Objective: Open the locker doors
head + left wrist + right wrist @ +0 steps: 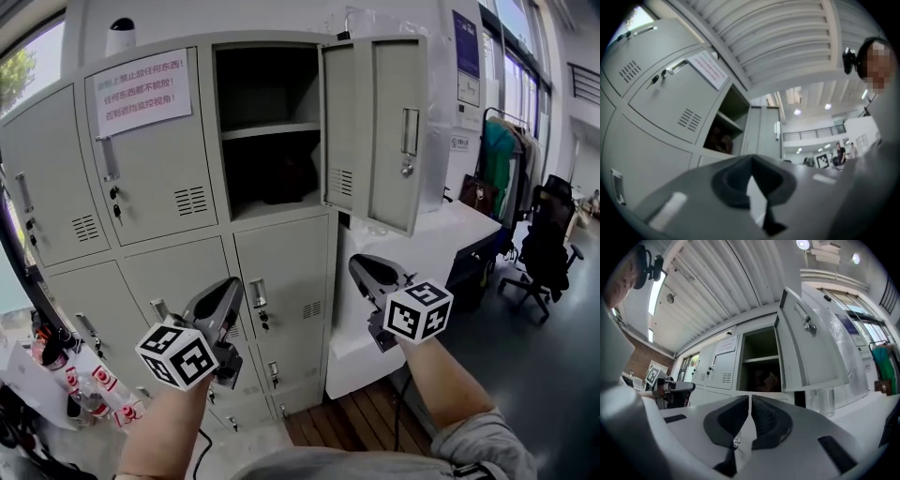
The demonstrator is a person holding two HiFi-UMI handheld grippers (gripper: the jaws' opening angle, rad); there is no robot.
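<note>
A bank of grey lockers [150, 244] fills the head view. The top right compartment [272, 131] stands open, its door [375, 131] swung out to the right, and something dark lies on its lower shelf. The door with the paper notice [142, 92] and the doors below [286, 277] are closed. My left gripper [230, 286] hangs in front of the middle row, jaws together and holding nothing [751, 161]. My right gripper [358, 265] floats below the open door, also shut and empty [749, 399]. Neither touches a locker.
A white table [441, 244] stands right of the lockers, under the open door. Behind it are a clothes rack [506, 150] and a black office chair [548, 248]. Bags and packets [84, 384] pile at the lower left. A white device [122, 36] sits on top.
</note>
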